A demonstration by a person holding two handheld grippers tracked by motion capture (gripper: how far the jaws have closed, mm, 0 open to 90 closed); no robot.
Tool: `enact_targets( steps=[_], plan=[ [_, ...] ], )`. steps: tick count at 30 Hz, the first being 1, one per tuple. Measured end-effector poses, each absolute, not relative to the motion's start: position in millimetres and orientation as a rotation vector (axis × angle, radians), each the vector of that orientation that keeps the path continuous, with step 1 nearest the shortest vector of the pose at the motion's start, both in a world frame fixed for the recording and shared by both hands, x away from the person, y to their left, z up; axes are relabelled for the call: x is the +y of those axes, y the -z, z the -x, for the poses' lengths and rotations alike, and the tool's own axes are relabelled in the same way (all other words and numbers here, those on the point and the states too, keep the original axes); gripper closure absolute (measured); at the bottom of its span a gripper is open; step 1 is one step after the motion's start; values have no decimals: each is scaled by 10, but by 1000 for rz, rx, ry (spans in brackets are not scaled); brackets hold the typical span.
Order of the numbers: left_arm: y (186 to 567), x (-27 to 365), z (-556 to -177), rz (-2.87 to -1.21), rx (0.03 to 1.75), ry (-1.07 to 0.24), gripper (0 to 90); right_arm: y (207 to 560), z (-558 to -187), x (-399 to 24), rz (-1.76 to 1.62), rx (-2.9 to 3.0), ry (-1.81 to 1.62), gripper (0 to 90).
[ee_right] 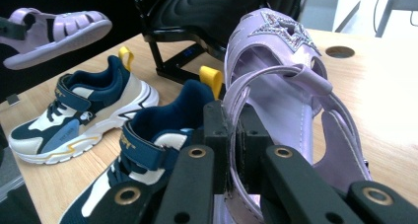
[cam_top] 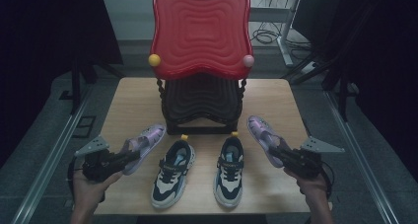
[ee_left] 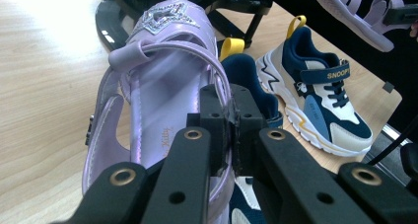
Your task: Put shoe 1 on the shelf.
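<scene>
The left gripper (ee_left: 229,135) has its jaws clenched on the heel strap of the left lilac sandal (ee_left: 162,86), which reaches away from the jaws toe-first, star trim at the far end. In the high view that sandal (cam_top: 143,142) seems to be lifted off the table (cam_top: 130,103), though its height is hard to judge. The right gripper (ee_right: 231,140) mirrors this: its jaws are pinched on the back strap of the right lilac sandal (ee_right: 281,81), which likewise runs forward from the jaws with its star at the tip.

Just inward of each pair of jaws stand the two navy-and-cream sneakers (cam_top: 172,174), side by side on the table with toes toward the person and yellow heel loops toward the rack. They are untouched.

Beyond the sandal toes stands the black shoe rack (cam_top: 202,105), and over it a red wavy panel (cam_top: 201,31) with a yellow and a pink knob at its lower corners.

As a judgement: the picking-up of both sandals is done, one secured in each gripper. What is left is carrying them to wherever they belong, perhaps the rack ahead, and setting them down. The sneakers may follow, but nothing shows that for certain.
</scene>
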State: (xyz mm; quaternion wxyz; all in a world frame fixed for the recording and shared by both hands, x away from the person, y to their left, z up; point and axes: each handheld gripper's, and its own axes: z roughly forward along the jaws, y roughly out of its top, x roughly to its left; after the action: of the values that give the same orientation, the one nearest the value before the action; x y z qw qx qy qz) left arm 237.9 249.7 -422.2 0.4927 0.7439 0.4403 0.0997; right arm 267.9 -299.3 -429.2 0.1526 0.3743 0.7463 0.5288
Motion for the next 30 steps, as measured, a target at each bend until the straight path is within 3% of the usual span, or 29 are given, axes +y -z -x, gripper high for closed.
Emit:
enact_targets(
  steps=[30],
  plan=[
    [4086, 2216, -2621, -1756, 1010, -283, 867, 4209, -2847, -2541, -942, 2197, -1564, 862]
  ],
)
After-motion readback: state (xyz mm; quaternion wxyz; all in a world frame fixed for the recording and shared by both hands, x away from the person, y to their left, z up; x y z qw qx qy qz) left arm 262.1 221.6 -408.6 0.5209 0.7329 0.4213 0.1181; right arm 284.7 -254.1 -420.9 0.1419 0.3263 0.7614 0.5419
